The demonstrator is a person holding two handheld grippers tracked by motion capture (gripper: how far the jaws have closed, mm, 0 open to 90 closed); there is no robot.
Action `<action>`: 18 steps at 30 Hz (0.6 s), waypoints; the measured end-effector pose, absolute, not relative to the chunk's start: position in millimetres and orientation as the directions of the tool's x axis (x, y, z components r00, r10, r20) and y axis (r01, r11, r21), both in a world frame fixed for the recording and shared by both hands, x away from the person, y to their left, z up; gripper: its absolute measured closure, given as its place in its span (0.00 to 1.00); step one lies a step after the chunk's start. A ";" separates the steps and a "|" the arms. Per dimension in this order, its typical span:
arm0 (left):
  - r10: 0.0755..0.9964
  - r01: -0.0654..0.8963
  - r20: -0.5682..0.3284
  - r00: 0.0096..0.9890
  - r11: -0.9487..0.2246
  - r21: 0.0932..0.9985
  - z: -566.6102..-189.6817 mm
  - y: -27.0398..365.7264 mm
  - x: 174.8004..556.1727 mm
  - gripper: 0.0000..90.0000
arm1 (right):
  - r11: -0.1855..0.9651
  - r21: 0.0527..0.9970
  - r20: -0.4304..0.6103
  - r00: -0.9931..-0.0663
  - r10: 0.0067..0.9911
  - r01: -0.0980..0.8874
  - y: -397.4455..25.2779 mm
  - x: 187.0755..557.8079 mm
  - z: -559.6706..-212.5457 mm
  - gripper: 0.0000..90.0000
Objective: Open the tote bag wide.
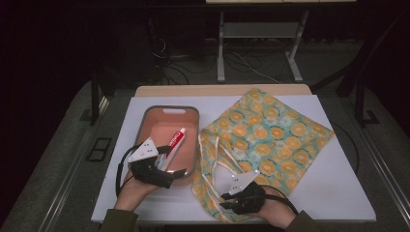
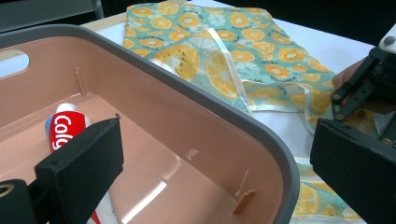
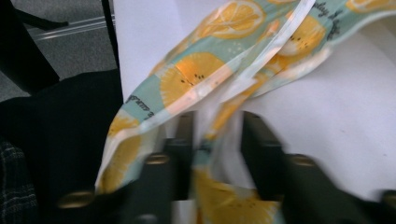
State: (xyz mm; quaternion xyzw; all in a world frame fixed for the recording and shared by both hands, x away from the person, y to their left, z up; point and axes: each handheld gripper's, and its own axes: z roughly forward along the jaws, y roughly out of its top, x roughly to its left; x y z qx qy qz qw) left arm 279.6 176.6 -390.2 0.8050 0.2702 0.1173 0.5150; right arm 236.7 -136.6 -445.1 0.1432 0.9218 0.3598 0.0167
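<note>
White table (image 1: 338, 188): toothpaste (image 1: 176, 140) in bin (image 1: 144, 121), beside left tool (image 1: 167, 166).

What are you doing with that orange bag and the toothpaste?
A person sits at a white table with a gripper in each hand. The right gripper has its jaws closed on the edge of a fabric bag printed with orange slices, near its white drawstrings. The left gripper is open over a pink bin with a grey rim, reaching toward the red-and-white toothpaste tube lying inside. The tube is not yet grasped.
</note>
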 end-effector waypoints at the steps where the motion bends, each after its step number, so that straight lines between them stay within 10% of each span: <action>1: 0.557 0.315 -0.090 0.826 -0.323 0.892 -390.2 176.5 279.6 0.02 | 0.701 0.669 0.069 -0.959 0.275 0.249 -137.2 237.1 -445.2 0.91; 18: 0.557 0.315 -0.088 0.826 -0.326 0.891 -390.2 176.4 279.5 0.02 | 0.440 0.832 0.104 -0.874 0.475 0.338 -217.3 276.1 -388.2 0.98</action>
